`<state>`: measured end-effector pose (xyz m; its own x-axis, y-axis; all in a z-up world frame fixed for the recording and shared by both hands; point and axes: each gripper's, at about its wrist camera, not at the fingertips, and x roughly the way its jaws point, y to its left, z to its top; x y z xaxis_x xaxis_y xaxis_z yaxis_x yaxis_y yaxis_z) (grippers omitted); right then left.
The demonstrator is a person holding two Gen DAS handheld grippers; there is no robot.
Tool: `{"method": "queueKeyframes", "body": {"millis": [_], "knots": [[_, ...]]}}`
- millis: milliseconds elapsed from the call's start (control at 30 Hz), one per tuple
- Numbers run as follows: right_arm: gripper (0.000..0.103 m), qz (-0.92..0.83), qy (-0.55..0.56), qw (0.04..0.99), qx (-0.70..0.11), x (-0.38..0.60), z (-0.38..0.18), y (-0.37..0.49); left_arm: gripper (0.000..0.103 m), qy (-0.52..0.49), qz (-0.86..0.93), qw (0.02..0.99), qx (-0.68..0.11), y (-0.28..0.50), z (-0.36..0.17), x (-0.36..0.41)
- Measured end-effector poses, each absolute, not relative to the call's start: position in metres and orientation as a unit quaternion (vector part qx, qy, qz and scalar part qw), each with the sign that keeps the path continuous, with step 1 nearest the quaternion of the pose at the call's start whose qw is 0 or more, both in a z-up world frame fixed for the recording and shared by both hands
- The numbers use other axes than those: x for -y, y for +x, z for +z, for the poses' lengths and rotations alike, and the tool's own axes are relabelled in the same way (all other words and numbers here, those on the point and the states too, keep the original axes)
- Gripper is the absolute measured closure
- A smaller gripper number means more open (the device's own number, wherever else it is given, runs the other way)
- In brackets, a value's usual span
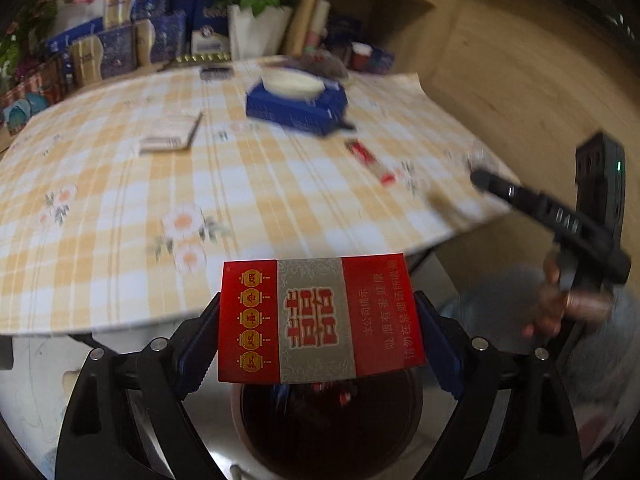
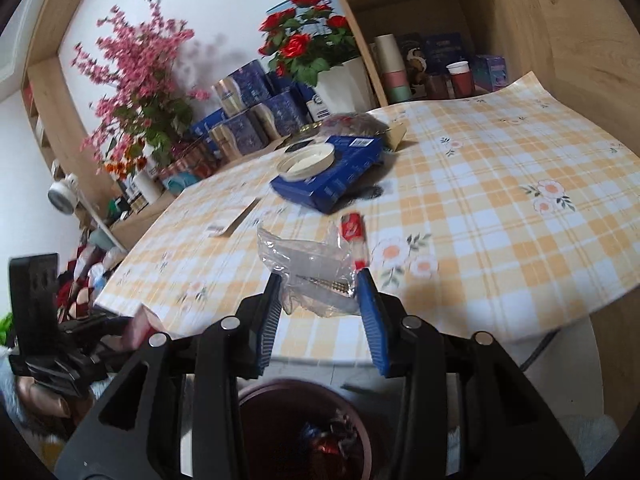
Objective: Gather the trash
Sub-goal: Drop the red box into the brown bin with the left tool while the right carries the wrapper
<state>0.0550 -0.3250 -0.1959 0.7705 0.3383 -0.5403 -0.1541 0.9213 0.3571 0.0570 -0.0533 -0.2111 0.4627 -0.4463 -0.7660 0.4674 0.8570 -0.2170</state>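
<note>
My left gripper [image 1: 318, 320] is shut on a red and silver cigarette pack [image 1: 316, 318] and holds it above a dark red trash bin [image 1: 328, 424] beside the table. My right gripper [image 2: 320, 280] is shut on a crumpled clear plastic wrapper [image 2: 308, 264] at the table's near edge, above the same bin [image 2: 304, 432], which holds some trash. A red and white wrapper [image 2: 354, 240] lies on the checked tablecloth just beyond the right fingertips; it also shows in the left wrist view [image 1: 370, 160]. The right gripper shows in the left wrist view [image 1: 480, 178].
A blue box [image 2: 332, 172] with a white lid [image 2: 306, 160] on it stands mid-table. A flat card pack [image 1: 170, 134] lies to its left. Blue tins, flower pots and a shelf with cups line the far side. The tablecloth [image 2: 500, 240] overhangs the table edge.
</note>
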Motion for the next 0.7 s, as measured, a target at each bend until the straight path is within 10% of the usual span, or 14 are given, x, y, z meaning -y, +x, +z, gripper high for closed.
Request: {"method": "queueKeyframes", "body": {"millis": [700], "knots": [[0.063,0.142,0.103,0.924,-0.339,0.304,-0.221,0.055,0.007,0.008,-0.212,0.836,-0.506,0.057,-0.284,0.044]]}}
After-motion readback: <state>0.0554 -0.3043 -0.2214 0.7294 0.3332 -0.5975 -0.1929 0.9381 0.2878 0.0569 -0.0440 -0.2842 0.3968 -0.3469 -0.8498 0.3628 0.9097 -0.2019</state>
